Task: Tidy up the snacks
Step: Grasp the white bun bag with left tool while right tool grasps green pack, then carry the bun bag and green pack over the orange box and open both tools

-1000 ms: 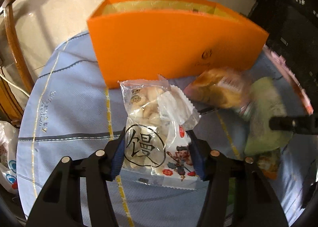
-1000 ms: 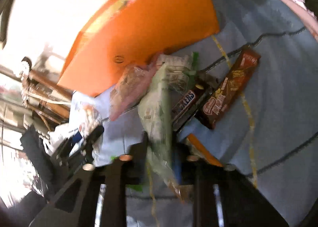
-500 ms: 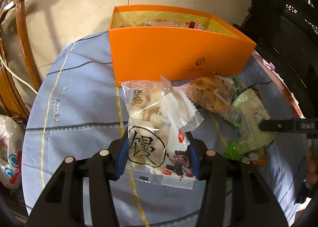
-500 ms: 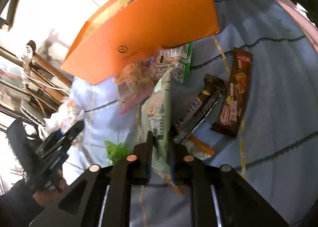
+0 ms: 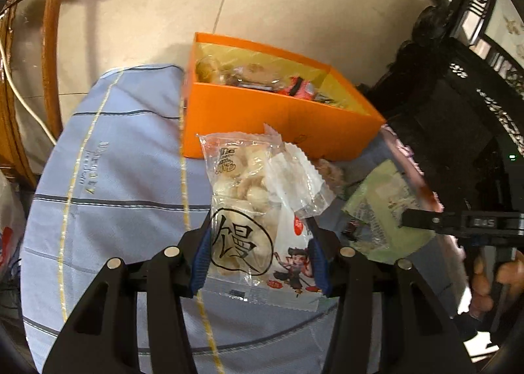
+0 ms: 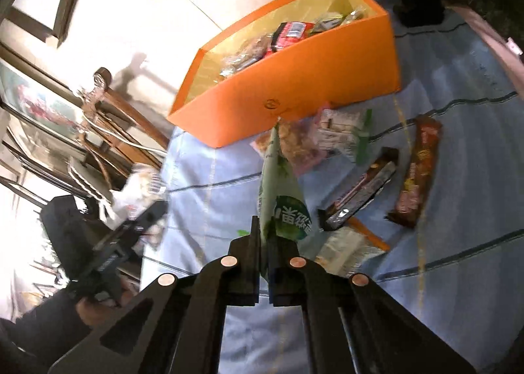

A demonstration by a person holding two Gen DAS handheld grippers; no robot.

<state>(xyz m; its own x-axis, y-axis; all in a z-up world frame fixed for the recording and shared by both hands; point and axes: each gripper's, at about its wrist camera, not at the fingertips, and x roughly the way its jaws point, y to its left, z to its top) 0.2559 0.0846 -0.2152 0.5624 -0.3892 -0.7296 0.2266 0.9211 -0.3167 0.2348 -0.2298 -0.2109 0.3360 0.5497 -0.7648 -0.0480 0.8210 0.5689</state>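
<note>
A box (image 6: pixel 294 85) is set at the far edge of a cloth-covered table (image 5: pixel 124 170), with wrapped snacks (image 6: pixel 281 36) piled inside it. Just before the box's near wall, two packets (image 6: pixel 314 138) are overlapped on the cloth. To their right, two bars (image 6: pixel 366 187) are laid side by side. A bag of buns (image 5: pixel 249 210) is held above the cloth in front of the box, and a pouch (image 6: pixel 278 197) is held to its right.

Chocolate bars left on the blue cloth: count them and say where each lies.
2. A dark bar lies right of the held green packet; a brown bar lies further right. Others may hide under the loose packets.
</note>
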